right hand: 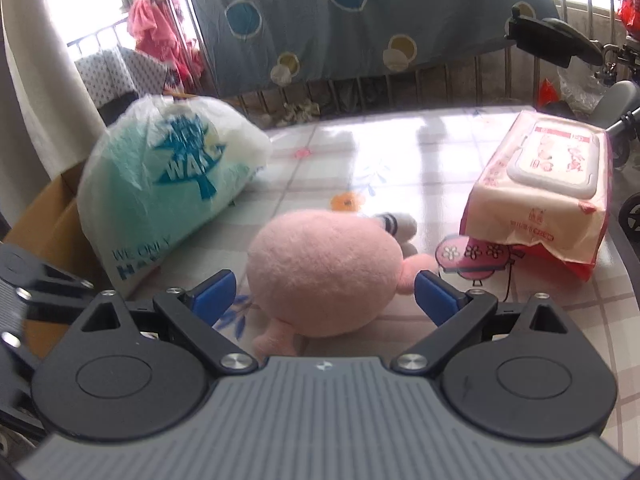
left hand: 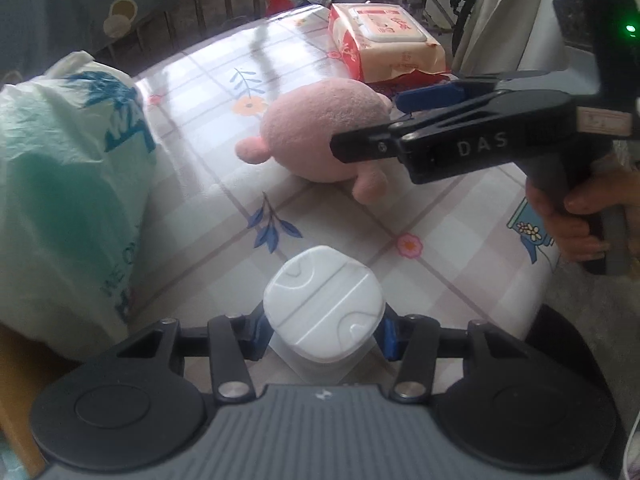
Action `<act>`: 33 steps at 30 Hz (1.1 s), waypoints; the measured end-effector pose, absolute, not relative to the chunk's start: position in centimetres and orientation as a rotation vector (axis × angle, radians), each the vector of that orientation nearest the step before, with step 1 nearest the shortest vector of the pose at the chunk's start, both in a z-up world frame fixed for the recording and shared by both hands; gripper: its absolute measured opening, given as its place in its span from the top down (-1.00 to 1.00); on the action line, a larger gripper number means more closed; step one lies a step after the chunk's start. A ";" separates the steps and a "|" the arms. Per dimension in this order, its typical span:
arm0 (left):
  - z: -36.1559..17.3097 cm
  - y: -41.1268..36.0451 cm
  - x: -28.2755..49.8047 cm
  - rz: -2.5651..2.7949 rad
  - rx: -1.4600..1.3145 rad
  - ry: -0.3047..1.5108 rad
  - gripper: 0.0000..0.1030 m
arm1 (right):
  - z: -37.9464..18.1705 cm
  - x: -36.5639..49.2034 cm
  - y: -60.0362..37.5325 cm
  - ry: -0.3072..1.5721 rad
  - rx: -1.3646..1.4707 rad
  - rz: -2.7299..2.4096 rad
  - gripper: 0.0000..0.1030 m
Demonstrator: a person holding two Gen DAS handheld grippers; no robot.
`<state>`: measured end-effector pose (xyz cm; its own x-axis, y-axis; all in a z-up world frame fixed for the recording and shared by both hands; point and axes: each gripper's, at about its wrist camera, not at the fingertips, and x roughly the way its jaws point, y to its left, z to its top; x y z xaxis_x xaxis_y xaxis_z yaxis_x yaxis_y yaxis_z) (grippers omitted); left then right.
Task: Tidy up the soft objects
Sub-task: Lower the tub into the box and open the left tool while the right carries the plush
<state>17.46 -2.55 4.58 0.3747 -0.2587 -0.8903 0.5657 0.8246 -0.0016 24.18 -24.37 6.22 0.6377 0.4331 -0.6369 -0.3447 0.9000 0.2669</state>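
The left wrist view shows, from left to right, a plastic bag [left hand: 68, 184] with blue print at the left edge of the worktop [left hand: 440, 240], then a pink plush toy [left hand: 320, 136] lying in the middle, and a pack of wet wipes [left hand: 384, 40] behind it to the right. Near the bottom, the left tool [left hand: 324, 334] pinches a white squarish lid [left hand: 324, 300] of a container between its blue pads; this object appears only in this view. On the right side, the right tool [left hand: 376, 120] is seen from the side, held by a hand [left hand: 572, 220], with its tips around the plush toy.

The right wrist view shows the same bag [right hand: 168, 192] on the left, partly over a cardboard box [right hand: 52, 216]. In the centre the plush toy [right hand: 324, 276] lies between the blue pads of the right tool [right hand: 324, 292], whose jaws are spread wide and do not touch the toy. The pack of wipes [right hand: 548, 184] stands on the right. Behind the worktop, a grey cloth with dots [right hand: 360, 12] hangs over a railing.
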 end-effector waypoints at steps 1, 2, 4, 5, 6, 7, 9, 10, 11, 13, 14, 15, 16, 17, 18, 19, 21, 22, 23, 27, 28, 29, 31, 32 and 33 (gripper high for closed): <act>4.8 -2.5 17.1 -0.529 0.346 1.050 0.00 | 6.1 24.3 -24.3 0.761 0.131 0.441 -0.87; 5.2 -2.3 16.8 -0.521 0.356 1.038 0.00 | 6.1 24.5 -24.2 0.764 0.140 0.438 -0.88; 5.6 -1.9 16.4 -0.517 0.359 1.025 0.00 | 6.1 25.1 -23.7 0.771 0.151 0.426 -0.93; 5.8 -1.7 16.3 -0.513 0.355 1.020 0.00 | 6.0 25.4 -23.4 0.772 0.150 0.420 -0.98; 6.1 -1.4 16.1 -0.512 0.351 1.018 0.00 | 5.7 25.8 -23.1 0.778 0.146 0.414 -0.98; 6.3 -1.2 15.9 -0.510 0.350 1.015 0.00 | 5.3 26.4 -22.7 0.791 0.146 0.409 -0.98; 6.5 -0.9 15.5 -0.502 0.356 1.003 0.00 | 4.4 27.4 -22.5 0.818 0.184 0.410 -0.96; 6.6 -0.8 15.2 -0.498 0.360 0.993 0.00 | 4.1 27.5 -22.6 0.801 0.224 0.410 -0.88; 6.7 -0.6 14.8 -0.493 0.359 0.983 0.00 | 4.0 27.5 -22.8 0.794 0.260 0.401 -0.78; 7.1 -0.2 14.1 -0.487 0.353 0.970 0.00 | 4.2 27.3 -23.0 0.790 0.289 0.387 -0.68; 7.3 0.1 13.7 -0.484 0.339 0.964 0.00 | 4.3 27.2 -23.0 0.792 0.288 0.385 -0.67; 7.5 0.4 13.3 -0.484 0.326 0.958 0.00 | 4.5 27.0 -23.1 0.796 0.287 0.395 -0.66; 7.8 0.8 12.9 -0.479 0.301 0.949 0.00 | 4.8 26.6 -23.2 0.792 0.301 0.409 -0.66; 8.2 1.2 12.6 -0.475 0.274 0.940 0.00 | 5.2 26.2 -23.5 0.784 0.334 0.423 -0.66; 8.6 1.7 12.2 -0.471 0.243 0.929 0.00 | 5.9 25.7 -23.7 0.785 0.356 0.448 -0.66; 9.3 2.3 11.7 -0.463 0.206 0.913 0.00 | 6.9 25.1 -23.6 0.775 0.367 0.477 -0.66; 11.0 4.1 10.6 -0.445 0.133 0.871 0.00 | 9.7 23.5 -23.0 0.730 0.350 0.551 -0.67; 12.1 5.4 9.9 -0.425 0.092 0.845 0.00 | 11.3 22.8 -22.4 0.706 0.328 0.589 -0.68; 13.4 6.8 9.2 -0.400 0.058 0.820 0.00 | 12.8 22.1 -21.5 0.681 0.301 0.628 -0.69; 17.4 13.2 7.1 -0.230 -0.005 0.775 -0.01 | 17.5 20.5 -17.1 0.624 0.260 0.790 -0.71; 17.7 15.0 6.8 -0.175 -0.009 0.783 -0.01 | 18.2 20.4 -15.7 0.621 0.260 0.832 -0.72; 17.7 16.5 6.6 -0.128 -0.013 0.803 -0.01 | 18.9 20.3 -14.5 0.621 0.260 0.869 -0.72; 16.8 19.6 6.3 -0.028 -0.038 0.859 0.00 | 19.6 20.0 -11.6 0.629 0.242 0.934 -0.72; 16.0 21.0 6.3 0.005 -0.050 0.896 -0.01 | 19.8 19.8 -10.2 0.632 0.229 0.963 -0.72; 15.0 22.2 6.4 0.028 -0.056 0.935 -0.01 | 20.0 19.7 -8.9 0.635 0.218 0.985 -0.72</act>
